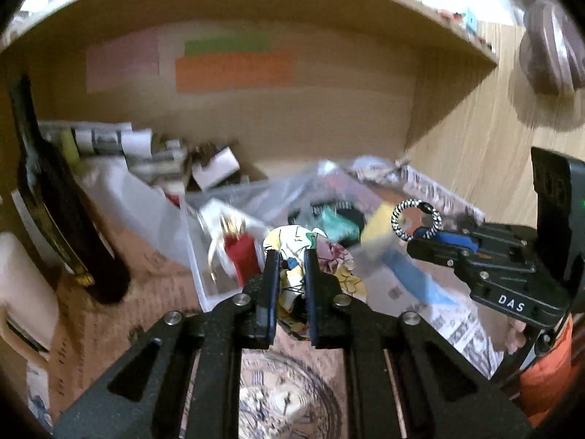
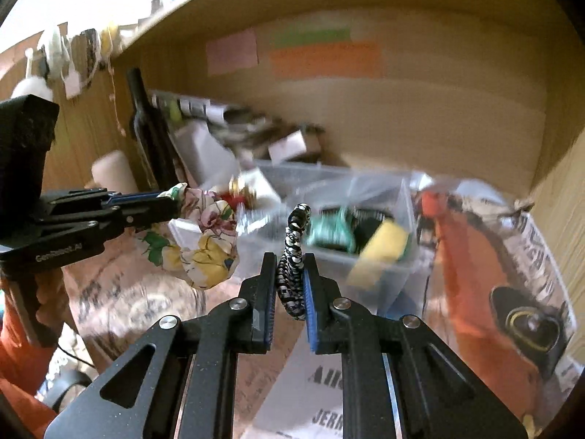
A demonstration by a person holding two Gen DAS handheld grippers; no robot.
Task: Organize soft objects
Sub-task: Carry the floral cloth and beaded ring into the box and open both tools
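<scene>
1. We see the left gripper (image 1: 289, 274) pinching a floral fabric scrunchie (image 1: 329, 259) between its blue-padded jaws; the cloth bulges out above and to the right of the fingers.
2. The right gripper (image 2: 289, 278) pinches a black-and-white braided hair tie (image 2: 292, 256), which stands up between its jaws.
3. Only the left wrist view shows that hair tie as an open ring (image 1: 416, 221); from the right wrist it appears edge-on, as a twisted cord.
4. Only the right wrist view shows the scrunchie's (image 2: 204, 234) full bulk hanging below the left gripper (image 2: 172, 201), held in the air.
5. Beyond both grippers sits a clear plastic bin (image 2: 406, 216) holding a green item (image 2: 331, 232) and a yellow one (image 2: 384, 241).
6. A dark bottle (image 1: 55, 212) stands at the left against the wooden shelf wall (image 1: 292, 117).
7. The right view alone shows an orange object in a clear bag (image 2: 471, 256) beside the bin.
</scene>
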